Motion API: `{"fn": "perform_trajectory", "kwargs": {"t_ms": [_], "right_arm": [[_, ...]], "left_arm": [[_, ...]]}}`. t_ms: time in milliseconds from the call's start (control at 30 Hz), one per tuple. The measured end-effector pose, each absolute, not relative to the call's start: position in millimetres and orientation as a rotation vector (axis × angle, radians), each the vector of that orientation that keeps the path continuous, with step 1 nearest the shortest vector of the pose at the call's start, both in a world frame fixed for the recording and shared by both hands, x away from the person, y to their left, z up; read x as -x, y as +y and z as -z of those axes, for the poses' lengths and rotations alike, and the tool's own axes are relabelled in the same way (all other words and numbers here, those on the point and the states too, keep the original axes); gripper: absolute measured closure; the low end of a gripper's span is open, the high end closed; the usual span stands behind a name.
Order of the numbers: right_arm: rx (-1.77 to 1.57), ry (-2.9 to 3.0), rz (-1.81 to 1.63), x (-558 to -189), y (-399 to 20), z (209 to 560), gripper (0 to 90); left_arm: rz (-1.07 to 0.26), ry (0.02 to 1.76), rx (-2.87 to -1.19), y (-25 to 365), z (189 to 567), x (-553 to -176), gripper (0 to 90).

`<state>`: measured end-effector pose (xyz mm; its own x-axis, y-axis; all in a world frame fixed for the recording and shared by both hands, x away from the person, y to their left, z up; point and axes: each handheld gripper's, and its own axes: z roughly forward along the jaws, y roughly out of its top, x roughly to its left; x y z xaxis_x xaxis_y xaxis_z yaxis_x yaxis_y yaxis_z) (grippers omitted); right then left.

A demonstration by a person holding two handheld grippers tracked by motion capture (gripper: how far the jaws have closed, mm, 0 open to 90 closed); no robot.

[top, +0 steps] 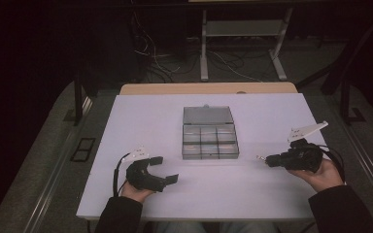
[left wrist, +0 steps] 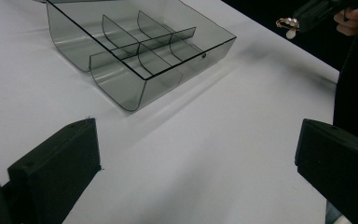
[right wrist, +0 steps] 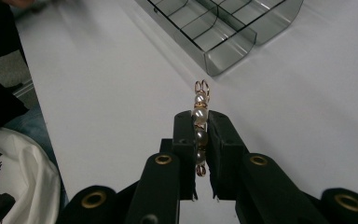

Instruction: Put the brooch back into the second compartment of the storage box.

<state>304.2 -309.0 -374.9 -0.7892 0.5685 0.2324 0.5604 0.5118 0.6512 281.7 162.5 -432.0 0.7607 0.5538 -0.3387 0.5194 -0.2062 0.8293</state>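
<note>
1. A slim gold-wire hair clip strung with white pearls (right wrist: 199, 126) is clamped in the right gripper (right wrist: 199, 140).
2. Its long axis points at the smoky clear-plastic compartment box (right wrist: 223, 28) — just short of it, above the table.
3. The left gripper (top: 164, 169) sits released.

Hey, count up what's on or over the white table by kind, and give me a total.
Hand-held gripper: 2, left and right
Clear compartment box: 1
Pearl bead piece: 1
Total: 4
</note>
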Motion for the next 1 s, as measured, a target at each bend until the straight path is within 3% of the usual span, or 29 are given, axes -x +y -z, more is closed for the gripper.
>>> {"fn": "perform_trajectory", "kwargs": {"t_ms": [1000], "right_arm": [[-0.876,2.74,-1.163,-350,-243,349,81.6]], "left_arm": [[-0.038,0.819,-1.86,162,432,-282,0.0]]}}
